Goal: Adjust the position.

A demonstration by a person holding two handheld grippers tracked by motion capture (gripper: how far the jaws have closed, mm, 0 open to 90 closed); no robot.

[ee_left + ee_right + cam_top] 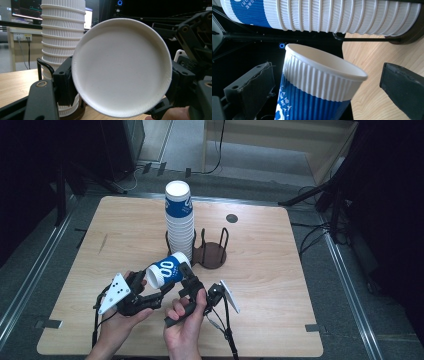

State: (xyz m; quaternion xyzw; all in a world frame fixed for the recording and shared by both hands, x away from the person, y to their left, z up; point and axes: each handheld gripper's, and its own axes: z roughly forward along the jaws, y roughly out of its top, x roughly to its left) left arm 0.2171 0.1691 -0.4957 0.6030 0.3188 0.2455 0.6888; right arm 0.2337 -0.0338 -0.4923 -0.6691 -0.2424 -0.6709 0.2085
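Your left gripper (159, 292) is clenching a blue-and-white ribbed paper cup (167, 269) by its base, holding it on its side above the wooden table (260, 315). Just beside it, your right gripper (187, 279) is standing released, jaws wide around the cup without touching. Behind, a tall stack of matching cups (179, 220) is sitting in a dark wire holder (210, 252).

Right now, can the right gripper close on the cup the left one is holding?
Probably yes: the right gripper stands open with the cup between its jaws, nothing blocking, while the left gripper grips it.
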